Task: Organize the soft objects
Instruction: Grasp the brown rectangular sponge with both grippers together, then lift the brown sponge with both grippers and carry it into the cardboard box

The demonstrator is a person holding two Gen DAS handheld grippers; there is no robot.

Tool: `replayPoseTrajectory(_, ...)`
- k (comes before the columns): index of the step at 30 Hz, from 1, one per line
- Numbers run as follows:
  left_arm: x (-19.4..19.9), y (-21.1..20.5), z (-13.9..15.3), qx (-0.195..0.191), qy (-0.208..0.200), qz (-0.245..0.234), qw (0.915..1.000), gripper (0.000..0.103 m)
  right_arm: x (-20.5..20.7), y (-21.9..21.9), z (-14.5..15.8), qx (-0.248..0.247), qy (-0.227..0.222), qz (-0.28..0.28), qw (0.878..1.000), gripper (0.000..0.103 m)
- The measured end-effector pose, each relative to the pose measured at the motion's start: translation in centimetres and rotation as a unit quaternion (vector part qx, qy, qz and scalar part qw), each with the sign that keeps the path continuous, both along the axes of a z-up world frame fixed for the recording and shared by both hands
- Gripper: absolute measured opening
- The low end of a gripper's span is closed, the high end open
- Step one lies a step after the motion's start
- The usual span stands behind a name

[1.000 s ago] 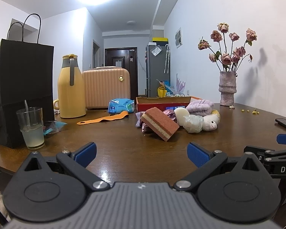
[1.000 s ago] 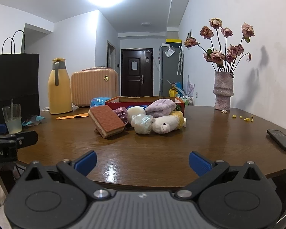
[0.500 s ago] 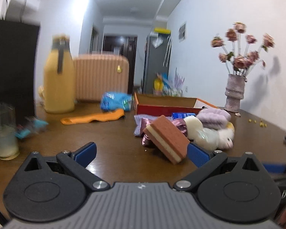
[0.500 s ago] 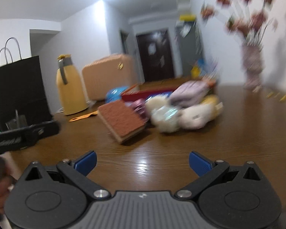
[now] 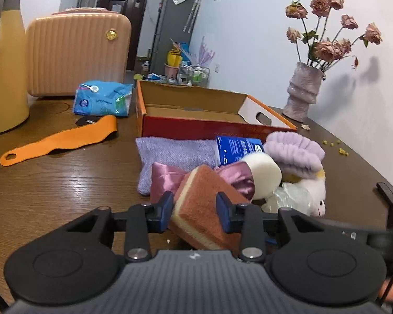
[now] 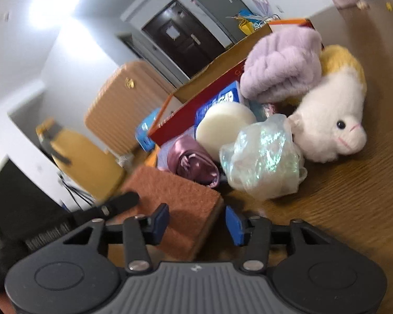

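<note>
A brown-topped, yellow-based sponge (image 5: 204, 198) leans at the front of a pile of soft things on the wooden table (image 5: 65, 188). My left gripper (image 5: 195, 209) is closing on it, and both blue pads touch its sides. In the right wrist view the same sponge (image 6: 175, 193) lies between the closing jaws of my right gripper (image 6: 197, 221), with a small gap at the right pad. The left gripper's black finger (image 6: 123, 201) shows at the sponge's left. Behind lie a satin pouch (image 5: 165, 176), a purple cloth (image 5: 175, 154), a white puff (image 5: 264, 175), a fluffy headband (image 5: 293, 151) and a plush toy (image 6: 330, 120).
An open cardboard box (image 5: 212, 128) stands just behind the pile. An orange strap (image 5: 60, 141), a blue wipes pack (image 5: 102, 102), a peach case (image 5: 78, 55) and a yellow flask (image 5: 2, 65) are to the left. A vase of dried roses (image 5: 304, 91) stands at the back right.
Both grippers moved forward across the table to the pile. Their jaws went from wide open to narrow around the sponge. The right wrist view has rolled.
</note>
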State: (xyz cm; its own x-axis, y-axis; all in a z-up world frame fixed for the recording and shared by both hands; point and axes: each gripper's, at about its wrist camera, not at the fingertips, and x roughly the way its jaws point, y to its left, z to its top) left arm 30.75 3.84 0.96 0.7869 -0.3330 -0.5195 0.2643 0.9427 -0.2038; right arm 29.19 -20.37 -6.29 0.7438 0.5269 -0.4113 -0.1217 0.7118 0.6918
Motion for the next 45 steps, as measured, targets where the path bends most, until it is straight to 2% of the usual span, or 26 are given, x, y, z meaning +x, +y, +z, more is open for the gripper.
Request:
replayPoseTrajectory(2,-0.5,0.5,-0.2,-0.022,0.010,0.002,0.9997,0.034,0.1,-0.3,-0.2,0.022,-0.006,0.015,1.000,0.043)
replayPoseTrajectory(6,-4.4,0.6,1.2,-0.050,0.006,0.012,0.9986,0.034,-1.8,-0.9,1.5,0.003,-0.028,0.040,0.999,0.039)
replayPoseTrajectory(8,-6.8,0.6,1.3,-0.077,0.022,0.017,0.9967,0.034,-3.5,-1.4,3.1,-0.031,-0.042,0.066,0.996,0.039)
replayPoseTrajectory(10,-9.2,0.3,0.3,-0.105,0.048,0.026,0.9930,0.034,-5.0,-1.9,4.0,-0.072,-0.030,0.091,0.993,0.041)
replayPoseTrajectory(13,-11.6,-0.8,-0.9,-0.113,0.067,0.032,0.9908,0.034,-7.0,-2.3,4.0,-0.115,-0.012,0.105,0.988,0.044)
replayPoseTrajectory(14,-12.2,-1.2,-1.1,-0.111,0.064,0.029,0.9913,0.036,-7.6,-2.5,3.9,-0.127,-0.017,0.106,0.986,0.048)
replayPoseTrajectory(15,-12.7,-1.6,-1.2,-0.100,0.059,0.023,0.9929,0.039,-8.3,-2.5,4.1,-0.140,-0.026,0.104,0.984,0.065)
replayPoseTrajectory(17,-13.5,-1.8,-1.2,-0.082,0.046,0.023,0.9953,0.049,-9.5,-3.2,4.2,-0.165,-0.032,0.094,0.981,0.080)
replayPoseTrajectory(19,-14.0,-1.6,-1.2,-0.075,0.044,0.024,0.9959,0.054,-11.0,-4.1,5.4,-0.197,-0.061,0.093,0.974,0.084)
replayPoseTrajectory(21,-14.2,-1.2,-0.9,-0.078,0.042,0.019,0.9959,0.057,-13.0,-5.5,6.5,-0.237,-0.098,0.082,0.963,0.100)
replayPoseTrajectory(23,-14.1,-1.0,-0.7,-0.081,0.036,0.016,0.9960,0.061,-14.2,-6.3,7.5,-0.267,-0.125,0.070,0.953,0.102)
replayPoseTrajectory(24,-13.8,-1.1,-0.7,-0.084,0.037,0.014,0.9956,0.061,-14.6,-7.0,7.8,-0.266,-0.133,0.059,0.953,0.102)
replayPoseTrajectory(27,-12.1,-1.4,-1.4,-0.095,0.056,0.016,0.9938,0.060,-14.1,-7.6,7.5,-0.212,-0.124,0.050,0.968,0.098)
replayPoseTrajectory(28,-11.6,-1.5,-1.6,-0.094,0.064,0.021,0.9932,0.056,-13.8,-7.3,6.9,-0.197,-0.116,0.053,0.972,0.095)
replayPoseTrajectory(30,-11.2,-1.7,-1.9,-0.099,0.070,0.017,0.9925,0.053,-13.3,-6.0,5.5,-0.180,-0.114,0.058,0.975,0.086)
replayPoseTrajectory(32,-11.0,-1.7,-2.1,-0.101,0.072,0.015,0.9922,0.052,-12.7,-4.5,4.1,-0.169,-0.121,0.057,0.977,0.082)
replayPoseTrajectory(34,-10.8,-1.7,-2.5,-0.103,0.079,0.016,0.9914,0.047,-11.7,-3.4,3.0,-0.156,-0.100,0.060,0.981,0.074)
replayPoseTrajectory(35,-10.7,-1.6,-2.8,-0.106,0.085,0.016,0.9905,0.042,-11.2,-3.0,2.5,-0.150,-0.088,0.065,0.983,0.062)
replayPoseTrajectory(36,-10.6,-1.4,-3.1,-0.114,0.089,0.016,0.9894,0.041,-10.7,-2.5,2.0,-0.147,-0.075,0.066,0.984,0.050)
replayPoseTrajectory(37,-10.6,-1.2,-3.2,-0.122,0.090,0.017,0.9883,0.038,-10.3,-2.2,1.5,-0.150,-0.061,0.063,0.985,0.049)
replayPoseTrajectory(40,-10.5,-0.6,-3.4,-0.136,0.090,0.017,0.9865,0.036,-10.1,-2.2,1.1,-0.138,-0.056,0.058,0.987,0.047)
replayPoseTrajectory(44,-10.4,-0.7,-3.1,-0.135,0.082,0.016,0.9874,0.035,-9.9,-2.1,1.5,-0.148,-0.055,0.065,0.985,0.044)
replayPoseTrajectory(45,-10.5,-0.8,-2.7,-0.136,0.073,0.016,0.9880,0.035,-9.9,-2.1,1.8,-0.149,-0.059,0.064,0.985,0.040)
